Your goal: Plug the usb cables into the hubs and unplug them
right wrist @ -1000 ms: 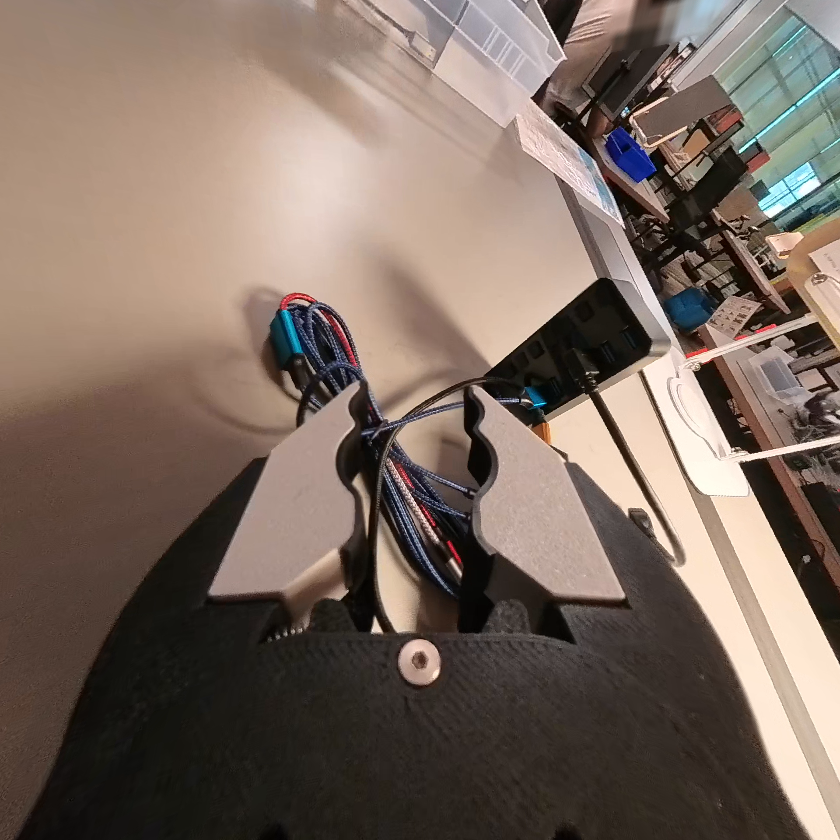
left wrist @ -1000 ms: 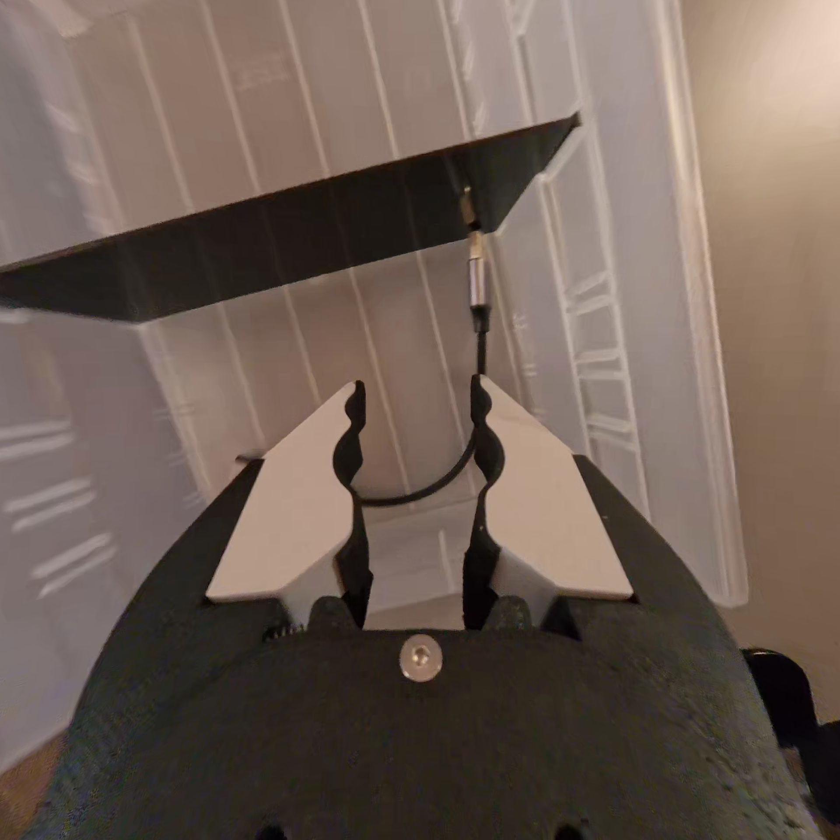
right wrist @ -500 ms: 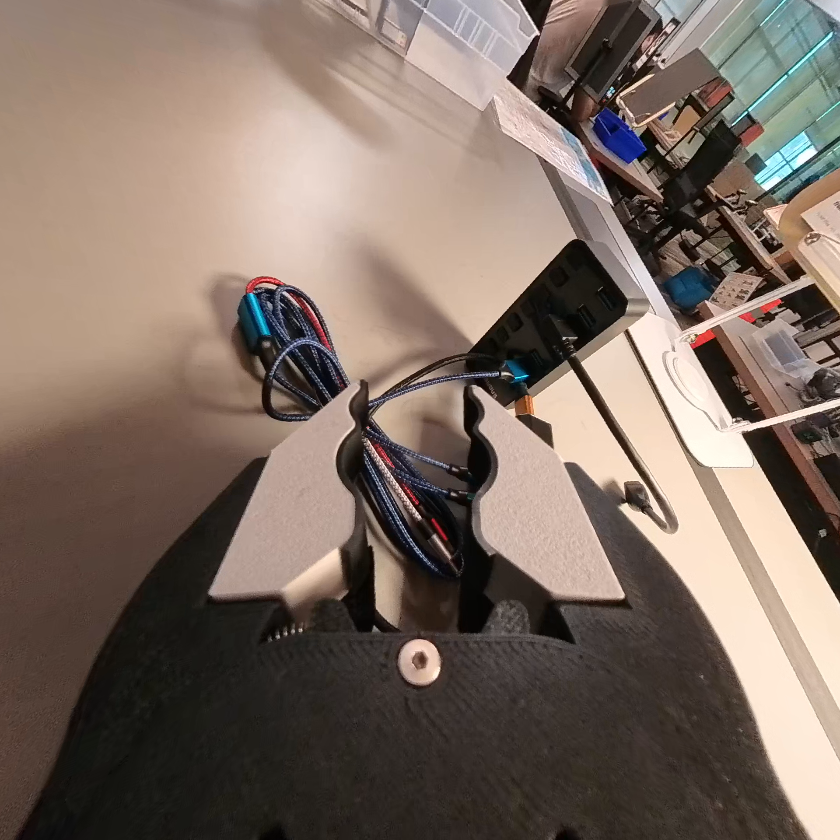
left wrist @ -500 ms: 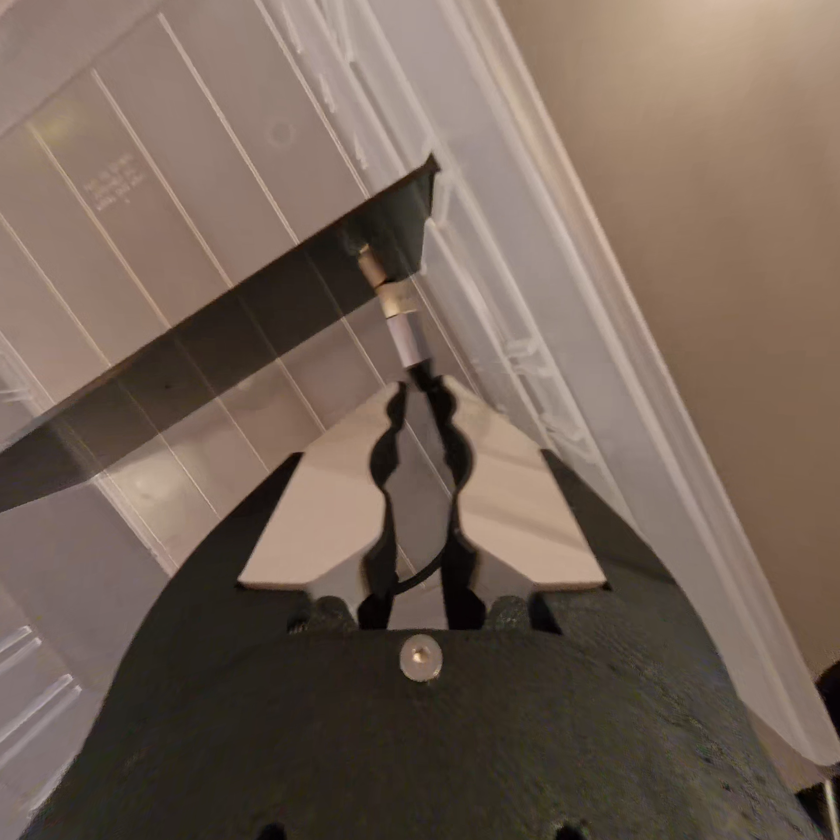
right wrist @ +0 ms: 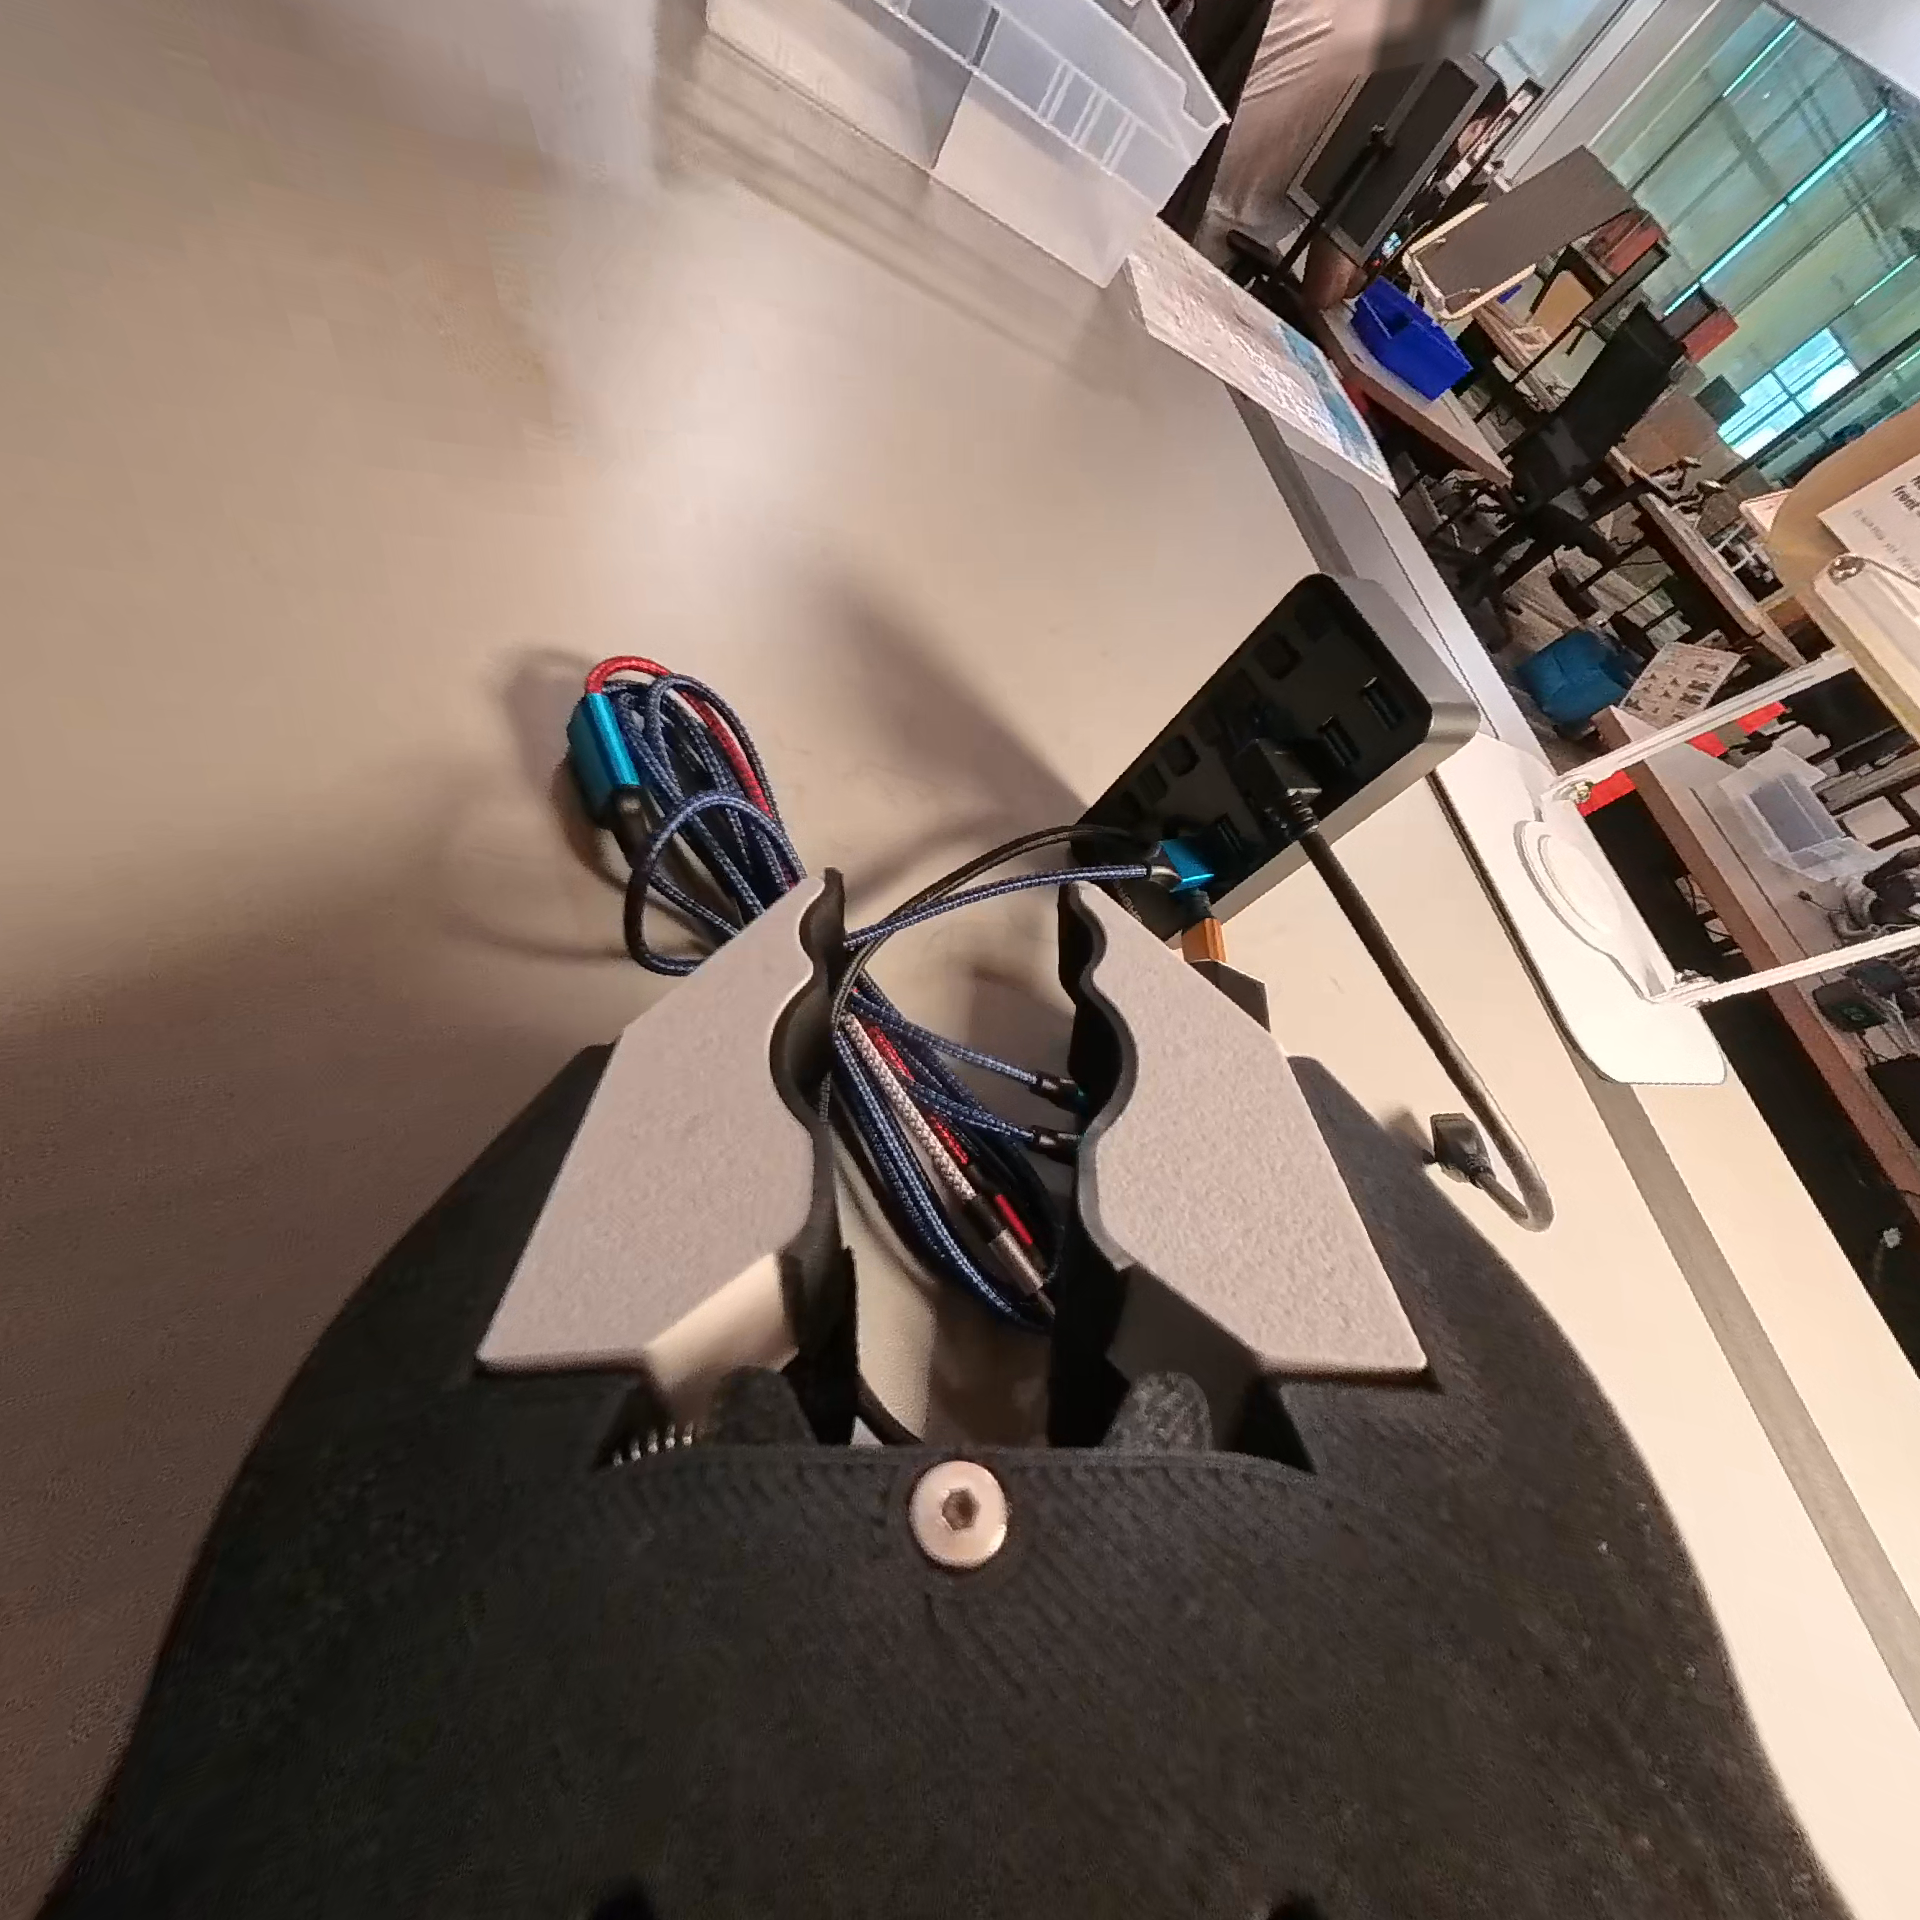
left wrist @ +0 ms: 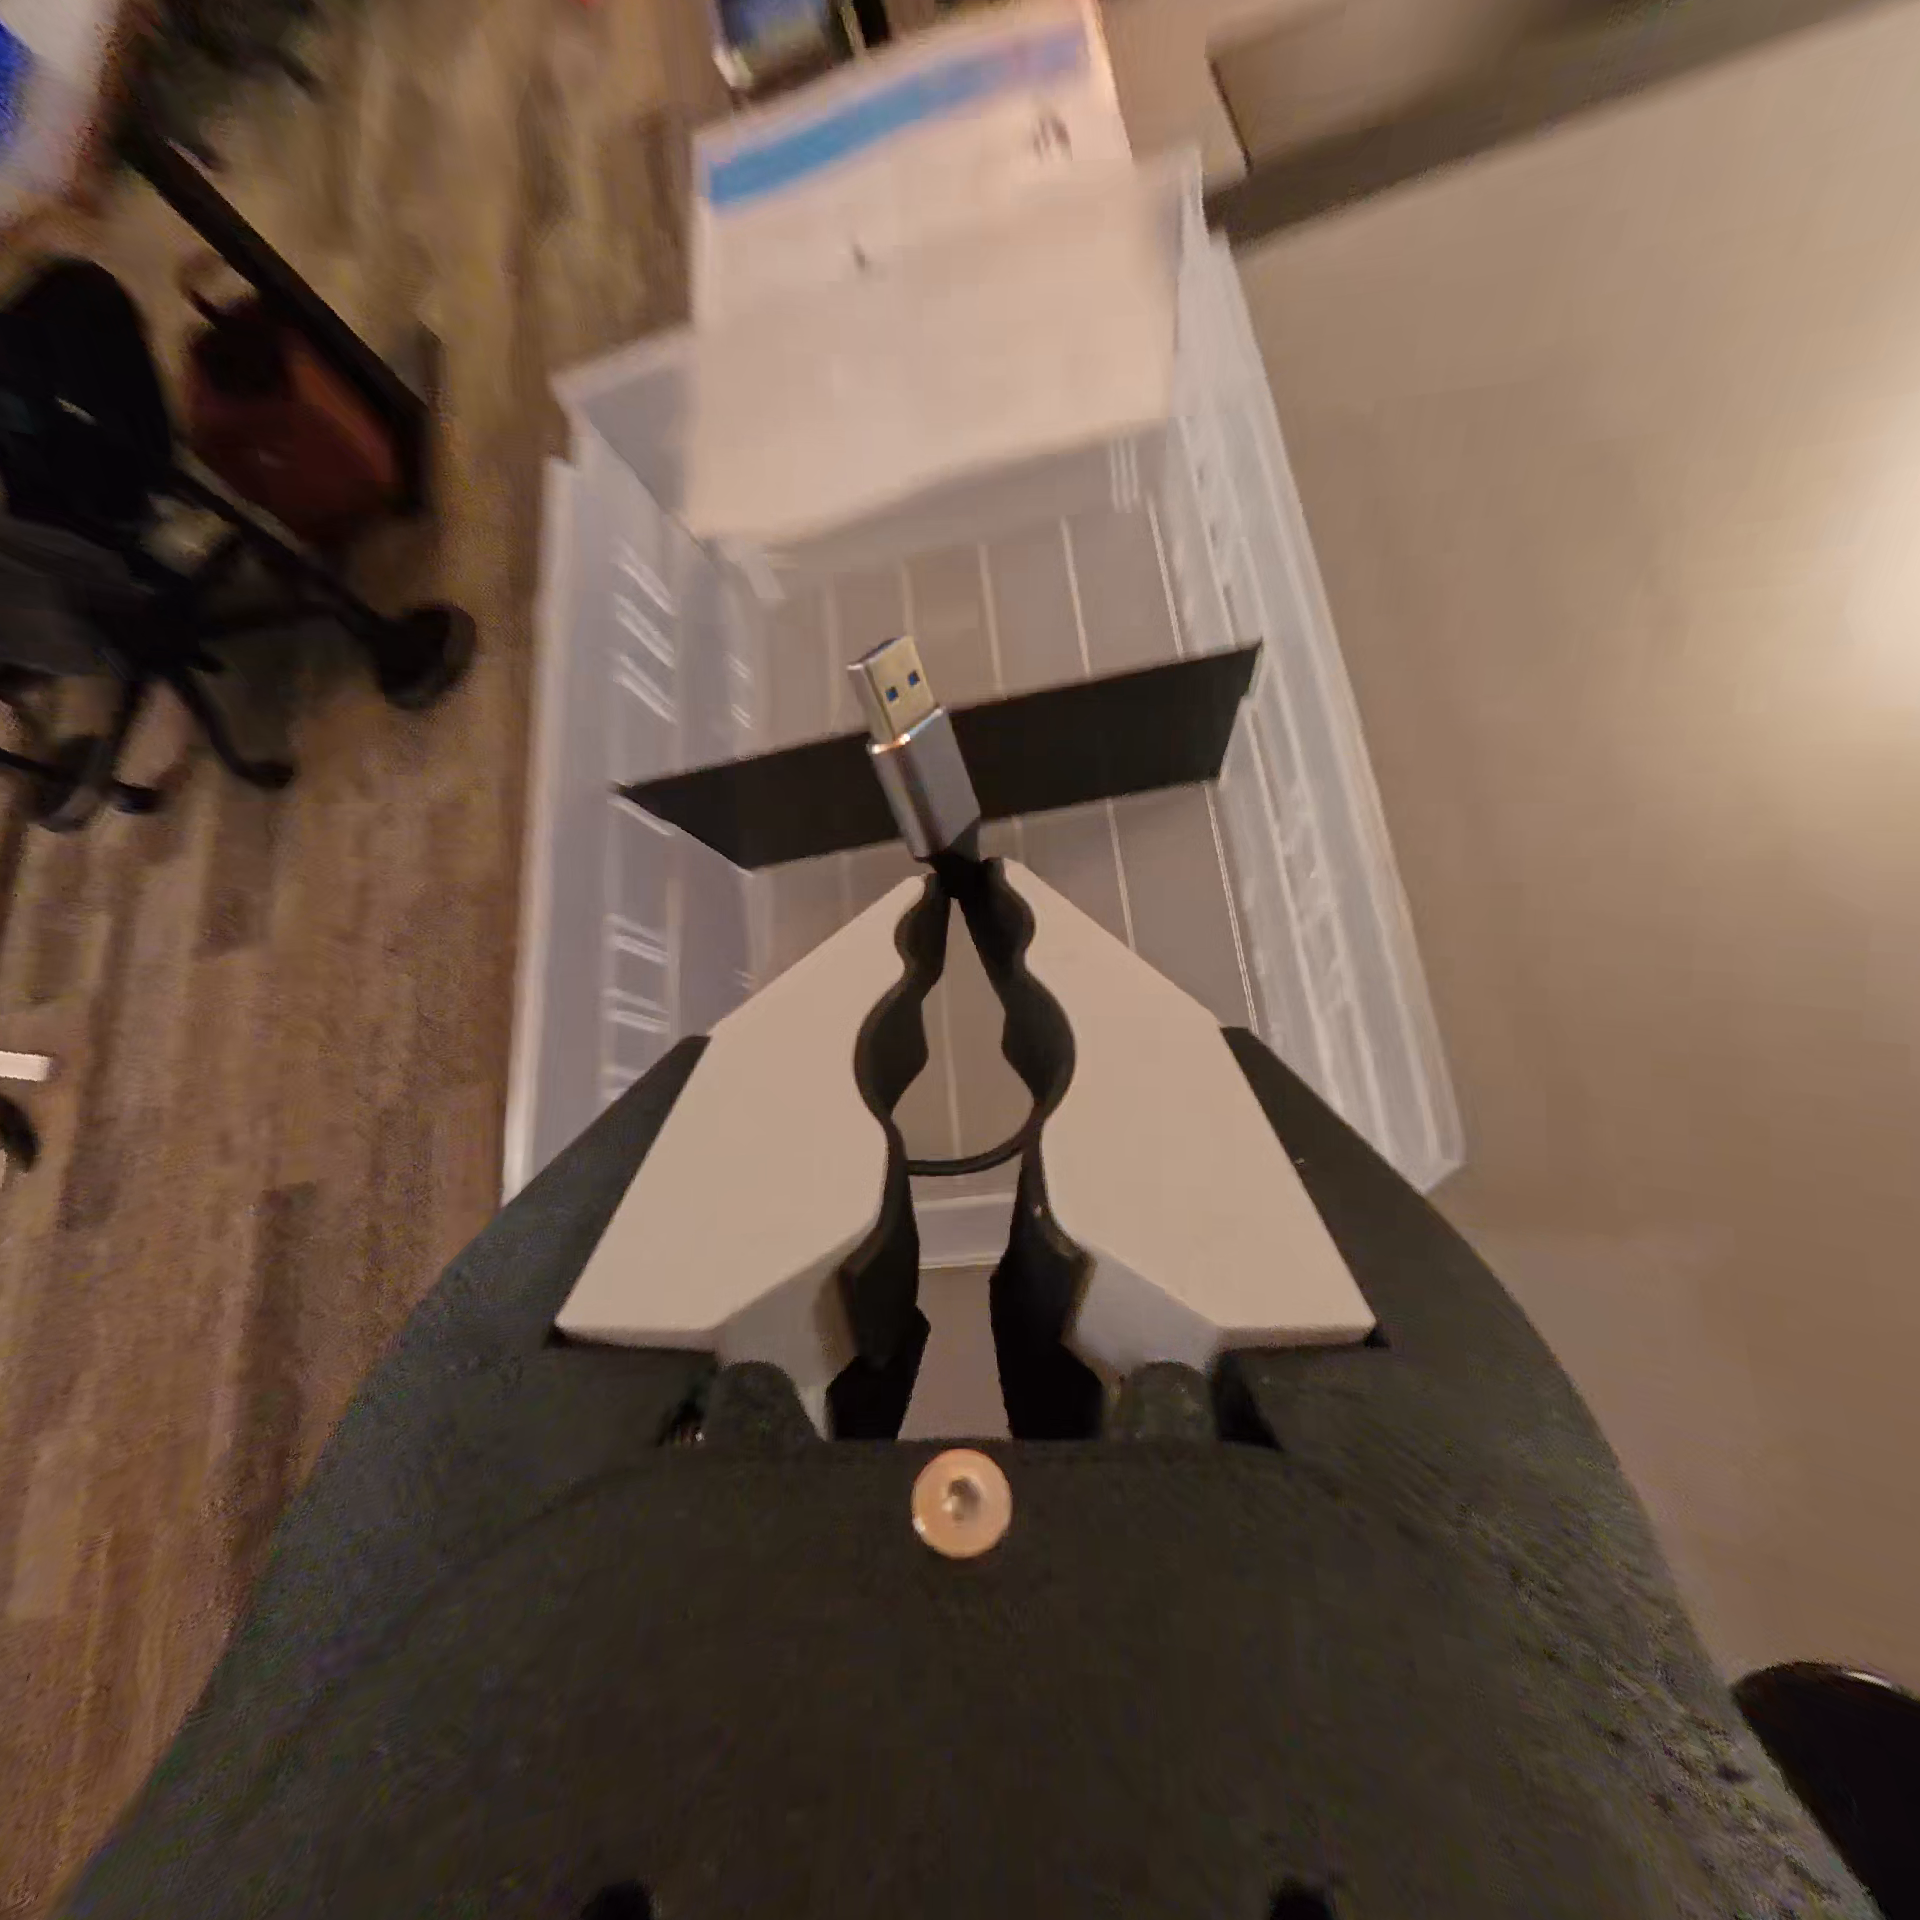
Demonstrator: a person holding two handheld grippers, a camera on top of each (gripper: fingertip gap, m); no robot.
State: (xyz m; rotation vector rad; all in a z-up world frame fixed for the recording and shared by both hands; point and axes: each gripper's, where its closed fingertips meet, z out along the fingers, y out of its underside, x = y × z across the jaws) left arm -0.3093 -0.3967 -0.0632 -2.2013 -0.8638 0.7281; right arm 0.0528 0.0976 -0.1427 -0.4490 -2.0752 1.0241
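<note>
My left gripper (left wrist: 961, 878) is shut on a thin black cable just behind its grey USB plug (left wrist: 914, 758). The plug sticks out past the fingertips, above a clear plastic bin (left wrist: 1320, 914). My right gripper (right wrist: 951, 904) is open, low over a bundle of blue and red braided cables (right wrist: 675, 790) on the beige table (right wrist: 416, 416). A black USB hub (right wrist: 1330, 717) stands to the right of the bundle. A blue plug (right wrist: 1184, 862) and a black plug (right wrist: 1283, 790) sit in the hub. Thin cables run from the hub across my left fingertip.
The bin has a black divider (left wrist: 1091, 738) across it. A white sheet with a blue band (left wrist: 914, 270) lies beyond it, with chairs (left wrist: 104, 520) on the floor at left. In the right wrist view, a clear bin (right wrist: 997, 125), a printed sheet (right wrist: 1257, 364) and a clear stand (right wrist: 1621, 935) lie near the table edge. There is about 60 cm between the tips of the two grippers. To the black USB hub (right wrist: 1330, 717): right tips about 9 cm, left tips about 55 cm.
My left gripper has shut on the cable behind the grey plug and lifted it up out of the bin. My right gripper has stayed open and shifted a little over the bundle.
</note>
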